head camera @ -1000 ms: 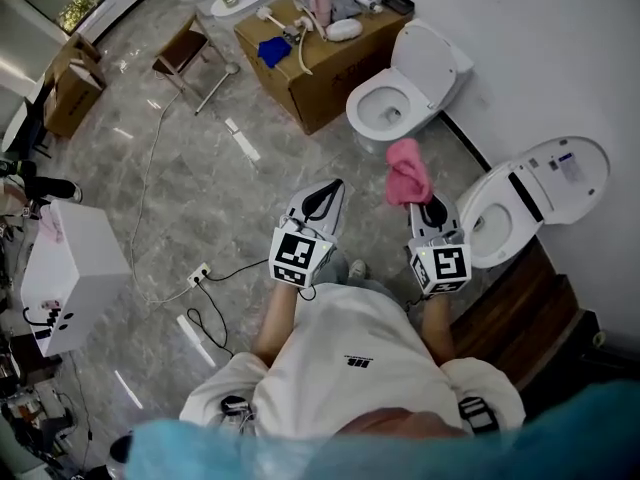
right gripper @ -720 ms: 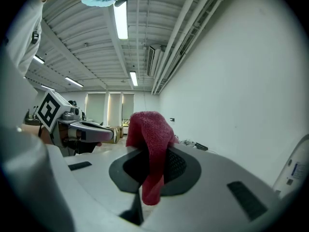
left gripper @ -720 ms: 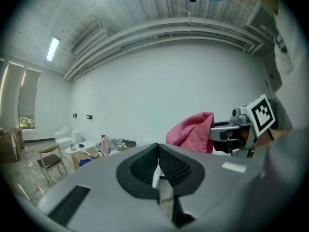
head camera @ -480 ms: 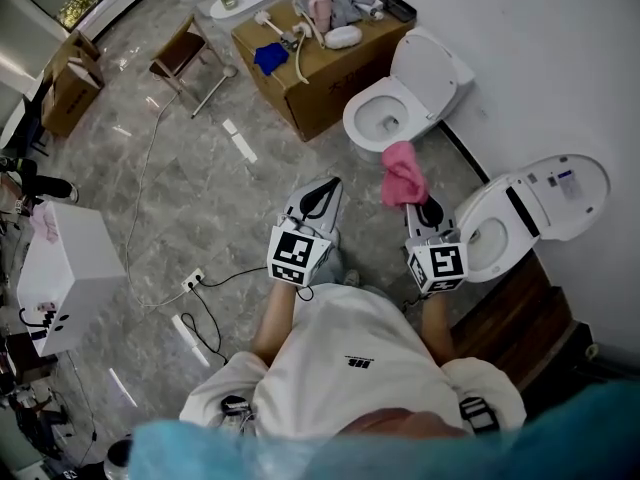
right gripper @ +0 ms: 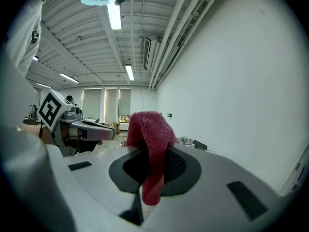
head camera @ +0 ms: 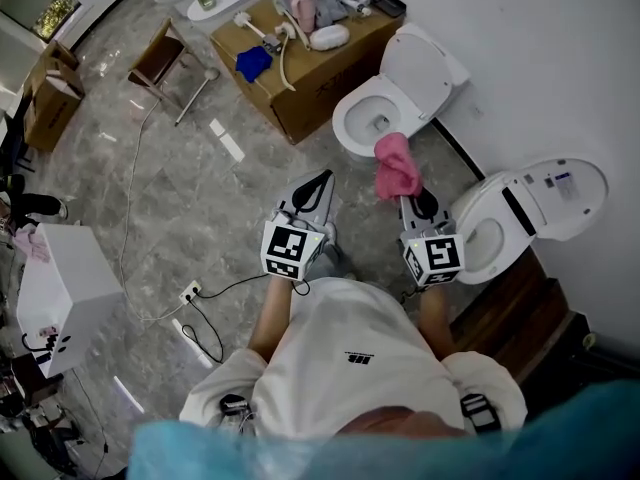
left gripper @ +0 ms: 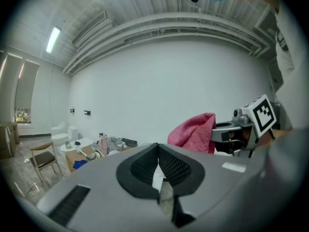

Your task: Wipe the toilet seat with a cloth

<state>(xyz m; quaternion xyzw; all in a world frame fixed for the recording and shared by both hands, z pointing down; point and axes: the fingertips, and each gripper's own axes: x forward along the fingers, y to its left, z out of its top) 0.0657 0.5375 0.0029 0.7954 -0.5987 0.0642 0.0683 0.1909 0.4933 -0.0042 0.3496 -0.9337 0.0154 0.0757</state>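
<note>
A bare test hall or lab, not a home bathroom: one toilet (head camera: 395, 93) just right of a cluttered cardboard box (head camera: 300, 63), a second toilet (head camera: 530, 208) farther right, a power strip (head camera: 190, 291) and cables on the floor left of the box, strip lights (right gripper: 114, 16) under exposed ceiling pipes

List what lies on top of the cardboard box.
On the cardboard box lie a blue cloth, a white hose, a pink container and grey rags. Whatever sits under the rags is covered.
</note>
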